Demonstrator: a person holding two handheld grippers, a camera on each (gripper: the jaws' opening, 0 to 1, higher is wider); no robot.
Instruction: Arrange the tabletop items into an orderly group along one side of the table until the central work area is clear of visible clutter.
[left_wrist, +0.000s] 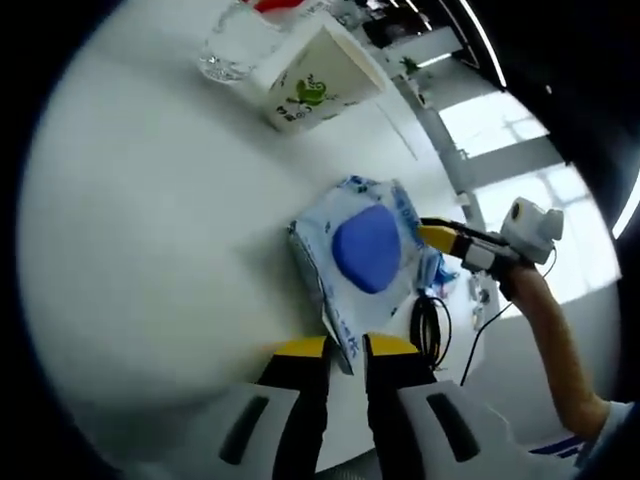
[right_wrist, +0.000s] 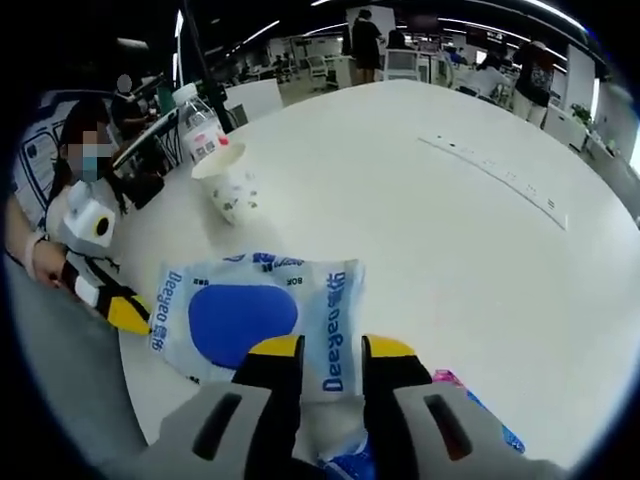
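Left gripper view: the left gripper (left_wrist: 345, 346) had its yellow-tipped jaws close together with the near edge of a wet-wipes pack (left_wrist: 358, 262) between the tips, apparently pinched. The pack, pale blue with a dark blue oval lid, lay flat on the white table (left_wrist: 150, 230) just ahead of the jaws. The right gripper (left_wrist: 432, 236) came in from the right, its yellow tip touching the pack's far-right edge; whether it gripped the pack there could not be told from this view. A coiled black cable (left_wrist: 430, 325) lay right of the left jaws, beside the pack. Farther ahead, well apart from the pack, a white paper cup (left_wrist: 312, 82) with a green cartoon print lay tipped toward the camera, with a clear plastic bottle (left_wrist: 232, 45) just beside it on the left. Right gripper view: the right gripper (right_wrist: 330, 348) held its jaws near together over the pack's (right_wrist: 250, 318) printed edge, which lay between the tips; a firm clamp could not be confirmed. The left gripper's (right_wrist: 128, 313) yellow tip met the pack's left edge. A blue and pink packet (right_wrist: 470, 405) lay just right of the jaws. Beyond the pack stood the cup (right_wrist: 230, 186), then the bottle (right_wrist: 200, 128). Seated people were visible at the table's far left.
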